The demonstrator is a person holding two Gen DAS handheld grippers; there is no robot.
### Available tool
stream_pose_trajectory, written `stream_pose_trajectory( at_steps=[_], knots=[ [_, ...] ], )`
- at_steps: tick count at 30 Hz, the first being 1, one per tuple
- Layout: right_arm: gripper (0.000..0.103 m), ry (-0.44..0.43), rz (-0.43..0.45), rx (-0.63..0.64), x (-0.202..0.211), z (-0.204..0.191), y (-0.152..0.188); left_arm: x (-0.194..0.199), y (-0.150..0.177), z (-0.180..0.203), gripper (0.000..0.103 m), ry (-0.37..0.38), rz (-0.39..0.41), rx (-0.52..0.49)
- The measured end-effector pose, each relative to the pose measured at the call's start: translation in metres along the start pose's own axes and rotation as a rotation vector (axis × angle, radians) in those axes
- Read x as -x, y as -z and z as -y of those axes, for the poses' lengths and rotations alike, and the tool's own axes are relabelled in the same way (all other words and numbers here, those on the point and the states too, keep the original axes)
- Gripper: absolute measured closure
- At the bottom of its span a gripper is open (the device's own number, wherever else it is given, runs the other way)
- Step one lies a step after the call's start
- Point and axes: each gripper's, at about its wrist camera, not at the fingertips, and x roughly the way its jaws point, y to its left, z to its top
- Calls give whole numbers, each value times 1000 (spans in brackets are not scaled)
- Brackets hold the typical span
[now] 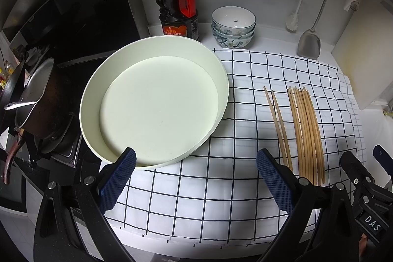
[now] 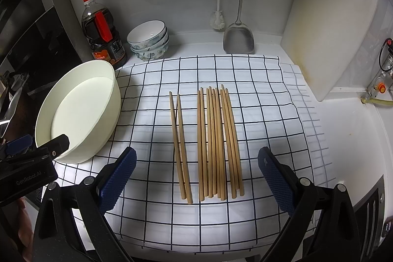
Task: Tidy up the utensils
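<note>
Chopsticks [image 2: 213,144] lie flat on checked cloth [image 2: 258,114] over surface — pair [image 2: 180,146] set slightly apart on left, rest bundled, perhaps ten. Round white tray [image 1: 157,104] rests at cloth's left edge. Left claw [image 1: 196,178] spread wide near tray rim, holding nothing. Right claw [image 2: 197,176] spread wide around chopstick ends — not touching.

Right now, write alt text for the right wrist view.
Wooden chopsticks lie in a row on a checked cloth between the open right gripper jaws, a pair set slightly apart on the left. An empty white basin sits left.
</note>
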Motion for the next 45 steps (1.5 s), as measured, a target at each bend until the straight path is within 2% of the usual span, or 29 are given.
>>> stream_pose_trajectory(
  at_steps=[45],
  knots=[
    [8, -2, 1, -1, 1, 0, 1, -2, -1, 0, 6, -1, 1, 0]
  ],
)
